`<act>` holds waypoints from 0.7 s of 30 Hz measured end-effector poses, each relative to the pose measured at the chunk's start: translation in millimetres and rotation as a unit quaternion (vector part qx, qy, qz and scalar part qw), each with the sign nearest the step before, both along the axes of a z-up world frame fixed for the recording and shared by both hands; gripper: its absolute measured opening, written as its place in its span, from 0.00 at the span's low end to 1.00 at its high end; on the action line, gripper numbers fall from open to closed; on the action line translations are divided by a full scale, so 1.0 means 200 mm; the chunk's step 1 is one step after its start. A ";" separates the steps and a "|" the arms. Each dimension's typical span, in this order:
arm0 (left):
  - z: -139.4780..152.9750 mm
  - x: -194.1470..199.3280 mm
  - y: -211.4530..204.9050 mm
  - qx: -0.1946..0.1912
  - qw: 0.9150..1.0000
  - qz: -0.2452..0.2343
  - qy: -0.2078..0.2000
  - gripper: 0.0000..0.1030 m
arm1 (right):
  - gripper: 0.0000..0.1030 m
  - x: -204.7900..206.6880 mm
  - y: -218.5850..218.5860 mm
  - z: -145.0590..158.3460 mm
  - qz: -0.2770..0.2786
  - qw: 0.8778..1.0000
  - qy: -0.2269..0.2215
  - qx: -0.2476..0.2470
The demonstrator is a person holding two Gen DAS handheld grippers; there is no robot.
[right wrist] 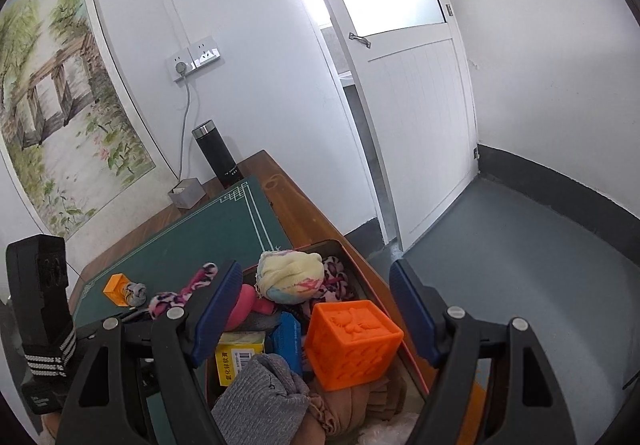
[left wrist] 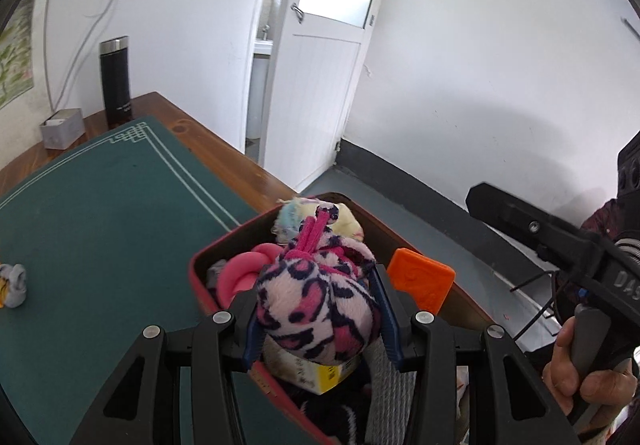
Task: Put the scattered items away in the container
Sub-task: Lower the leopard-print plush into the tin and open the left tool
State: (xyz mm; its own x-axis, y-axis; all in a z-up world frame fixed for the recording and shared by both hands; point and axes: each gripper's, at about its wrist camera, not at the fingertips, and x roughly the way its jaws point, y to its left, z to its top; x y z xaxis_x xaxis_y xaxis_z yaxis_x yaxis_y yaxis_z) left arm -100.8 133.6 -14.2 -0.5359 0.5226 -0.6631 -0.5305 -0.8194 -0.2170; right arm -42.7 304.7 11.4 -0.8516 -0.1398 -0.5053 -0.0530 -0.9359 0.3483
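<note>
Left wrist view: the left gripper [left wrist: 318, 319] pinches a pink, white and navy leopard-print plush toy [left wrist: 316, 309] between its blue-padded jaws, which press on both flanks of the toy. The toy hangs over the open container [left wrist: 200, 265], a red-rimmed box directly under and just ahead of the jaws. Inside the box, beneath the toy, lie a yellow carton [left wrist: 328, 375], a grey knitted cloth [left wrist: 386, 385] and a pink rounded item [left wrist: 240, 273]; a pale yellow and blue bundle [left wrist: 316, 219] rests at the far end, beyond the jaw tips. An orange embossed cube [left wrist: 420, 281] sits just to the right of the jaws. Far to their left, a small grey rolled sock [left wrist: 14, 281] lies alone on the green mat [left wrist: 100, 205] covering the wooden tabletop [left wrist: 224, 149]. At the right edge, a hand [left wrist: 580, 373] grips the handle of the other tool.

Right wrist view: the right gripper [right wrist: 316, 309] has its jaws spread wide, gripping nothing. The cube stands between them on the pile in the box, touching neither pad. To the left of the jaws, on the mat, a second smaller orange cube [right wrist: 116, 287] sits beside the sock.
</note>
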 end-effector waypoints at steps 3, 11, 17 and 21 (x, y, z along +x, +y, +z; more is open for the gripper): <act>-0.05 -0.03 0.05 -0.010 1.000 -0.003 -0.008 0.47 | 0.77 0.00 0.01 0.00 0.001 1.000 0.006 -0.007; -0.09 -0.05 0.12 -0.025 0.999 -0.017 -0.011 0.47 | 0.77 -0.04 -0.01 -0.04 0.008 1.000 0.003 -0.013; -0.23 -0.14 0.15 -0.009 0.998 -0.027 -0.061 0.47 | 0.77 -0.03 0.00 -0.04 0.005 1.000 0.006 -0.010; -0.22 -0.13 0.13 -0.002 0.998 -0.020 -0.062 0.47 | 0.77 -0.01 0.01 -0.04 0.000 1.000 0.004 -0.010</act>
State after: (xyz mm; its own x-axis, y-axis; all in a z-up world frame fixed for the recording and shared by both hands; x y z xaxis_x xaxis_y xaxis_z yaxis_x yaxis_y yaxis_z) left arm -125.9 159.1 -57.9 -0.4274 0.5391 -0.7257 -0.5327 -0.7987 -0.2796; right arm -45.5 306.8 2.5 -0.8555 -0.1501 -0.4955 -0.0503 -0.9285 0.3680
